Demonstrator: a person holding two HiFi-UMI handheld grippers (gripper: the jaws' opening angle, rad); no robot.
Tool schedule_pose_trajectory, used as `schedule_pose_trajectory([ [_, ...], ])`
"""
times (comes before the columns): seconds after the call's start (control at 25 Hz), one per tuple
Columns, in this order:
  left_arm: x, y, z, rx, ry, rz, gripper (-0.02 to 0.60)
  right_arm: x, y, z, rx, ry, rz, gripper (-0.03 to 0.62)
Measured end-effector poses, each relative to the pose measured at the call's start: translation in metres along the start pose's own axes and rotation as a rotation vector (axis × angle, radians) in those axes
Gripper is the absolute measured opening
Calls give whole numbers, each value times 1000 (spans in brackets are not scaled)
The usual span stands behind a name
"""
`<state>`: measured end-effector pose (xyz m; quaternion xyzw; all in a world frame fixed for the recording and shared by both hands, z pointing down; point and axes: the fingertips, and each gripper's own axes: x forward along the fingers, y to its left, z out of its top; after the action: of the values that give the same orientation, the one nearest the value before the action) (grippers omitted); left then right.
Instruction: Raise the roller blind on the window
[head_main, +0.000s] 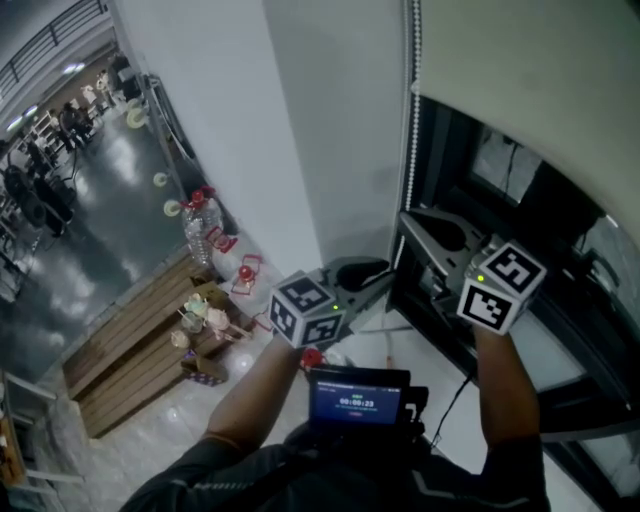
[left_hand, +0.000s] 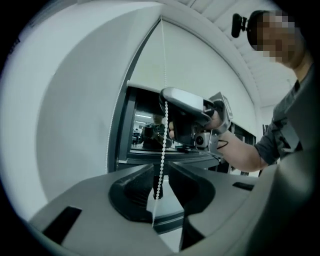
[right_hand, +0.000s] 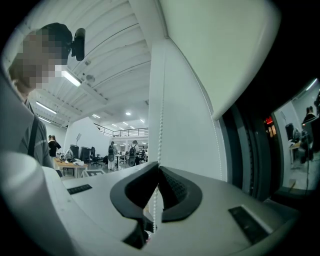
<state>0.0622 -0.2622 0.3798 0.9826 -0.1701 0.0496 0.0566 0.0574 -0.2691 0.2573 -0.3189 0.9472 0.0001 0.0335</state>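
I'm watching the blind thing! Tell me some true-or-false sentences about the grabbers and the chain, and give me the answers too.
1. The right gripper is shut on the bead chain. True.
2. The left gripper squeezes the chain too. False: its jaws stand apart and the chain hangs between them.
3. The roller blind covers the whole window. False: the lower part of the window is uncovered.
4. The chain is made of small white beads. True.
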Motion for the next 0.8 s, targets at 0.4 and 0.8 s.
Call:
schedule_pose_trajectory([
  [0.4,-54,-4,141,51,-266,22,98,4,7,-1,-2,-1,27,0],
  [0.8,-33,-10,231,163,-310,23,98,3,13,-1,-5,1,37,0],
])
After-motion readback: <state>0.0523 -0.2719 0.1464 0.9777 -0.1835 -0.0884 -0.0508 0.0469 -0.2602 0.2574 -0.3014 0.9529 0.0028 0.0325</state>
